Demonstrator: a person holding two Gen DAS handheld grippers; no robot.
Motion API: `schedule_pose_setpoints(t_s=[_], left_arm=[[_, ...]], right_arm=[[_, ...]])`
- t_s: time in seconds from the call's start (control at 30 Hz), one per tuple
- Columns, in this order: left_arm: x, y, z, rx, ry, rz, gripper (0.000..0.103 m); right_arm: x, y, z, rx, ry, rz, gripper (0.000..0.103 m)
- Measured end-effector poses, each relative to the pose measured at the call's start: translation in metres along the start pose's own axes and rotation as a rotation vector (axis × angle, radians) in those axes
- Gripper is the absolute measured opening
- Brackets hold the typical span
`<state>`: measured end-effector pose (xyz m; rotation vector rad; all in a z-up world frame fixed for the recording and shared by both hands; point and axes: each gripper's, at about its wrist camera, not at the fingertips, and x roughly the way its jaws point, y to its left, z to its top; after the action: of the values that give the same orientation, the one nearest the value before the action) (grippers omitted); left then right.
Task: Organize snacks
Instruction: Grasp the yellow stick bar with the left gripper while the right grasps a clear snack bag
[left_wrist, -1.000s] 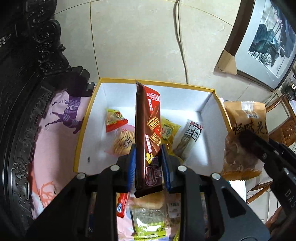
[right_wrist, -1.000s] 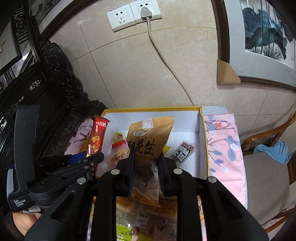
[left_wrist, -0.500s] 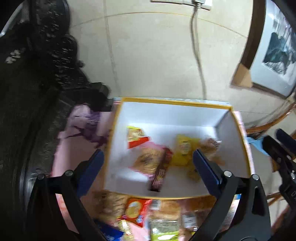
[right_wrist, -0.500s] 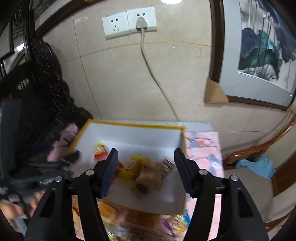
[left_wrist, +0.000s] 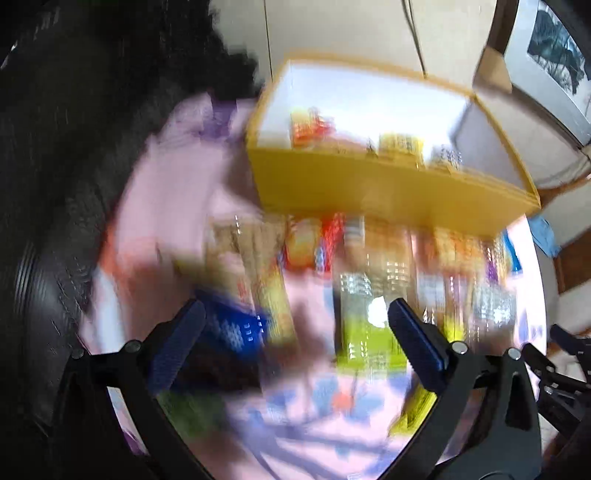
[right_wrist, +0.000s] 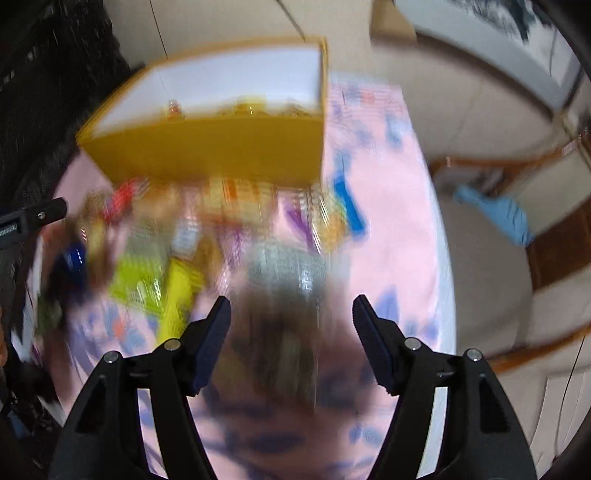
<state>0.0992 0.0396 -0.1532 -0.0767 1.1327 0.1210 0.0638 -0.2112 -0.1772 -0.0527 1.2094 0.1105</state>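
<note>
Both claws are spread wide with nothing between their fingers. The left gripper (left_wrist: 295, 325) hangs over a blurred heap of snack packets (left_wrist: 369, 266) lying on a pink patterned cloth (left_wrist: 173, 192). Seen from its camera, the yellow box (left_wrist: 388, 188) sits at about twelve to one o'clock, just beyond the heap, its white inside showing and a few packets (left_wrist: 399, 144) in it; they are too smeared to name. A blue wrapper (left_wrist: 236, 328) lies close by its left finger at nine o'clock, and a lime-green packet (left_wrist: 362, 332) near its right finger at two o'clock.

The right gripper (right_wrist: 291, 328) is equally open and holds nothing. From its camera the same box (right_wrist: 207, 151) stands at eleven to twelve o'clock, with the loose packets (right_wrist: 229, 229) strewn right before its near wall. A yellow-green packet (right_wrist: 177, 295) lies at ten o'clock from the fingers. The other gripper's black tip pokes in at nine o'clock. A blue rag (right_wrist: 498, 214) lies off the cloth at two o'clock.
</note>
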Motion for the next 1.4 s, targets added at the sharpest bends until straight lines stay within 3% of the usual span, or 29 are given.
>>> schedule_pose_setpoints(t_s=[0.17,0.7,0.73,0.8,0.83,0.93,1.0,1.07,1.4], left_arm=[[0.019,-0.004,-0.049,0.039,0.116,-0.020,0.101],[0.009,-0.052,-0.068,0.220,0.068,-0.031,0.101],[0.009,-0.053,-0.069,0.226,0.064,-0.031,0.101],[0.009,-0.059,-0.069,0.238,0.060,-0.033,0.101],[0.010,-0.062,-0.070,0.244,0.060,-0.035,0.101],[0.015,-0.072,-0.074,0.275,0.058,-0.046,0.101],[0.018,-0.079,-0.077,0.300,0.058,-0.041,0.101],[0.024,-0.086,-0.081,0.317,0.062,-0.037,0.101],[0.050,-0.123,-0.087,0.367,0.095,-0.073,0.100]], right_arm=[[0.024,-0.008,-0.025,0.071,0.040,0.015,0.069],[0.057,-0.004,-0.030,0.116,-0.016,0.015,0.071],[0.057,-0.002,-0.032,0.112,-0.019,0.015,0.076],[0.064,0.006,-0.032,0.079,-0.013,0.059,0.097],[0.066,0.012,-0.033,0.050,-0.014,0.023,0.102],[0.063,0.019,-0.038,0.058,-0.041,-0.008,0.102],[0.058,0.017,-0.039,0.065,-0.070,-0.038,0.089],[0.051,0.013,-0.039,0.056,-0.108,-0.022,0.040],[0.038,-0.009,-0.050,0.128,-0.046,0.081,0.039]])
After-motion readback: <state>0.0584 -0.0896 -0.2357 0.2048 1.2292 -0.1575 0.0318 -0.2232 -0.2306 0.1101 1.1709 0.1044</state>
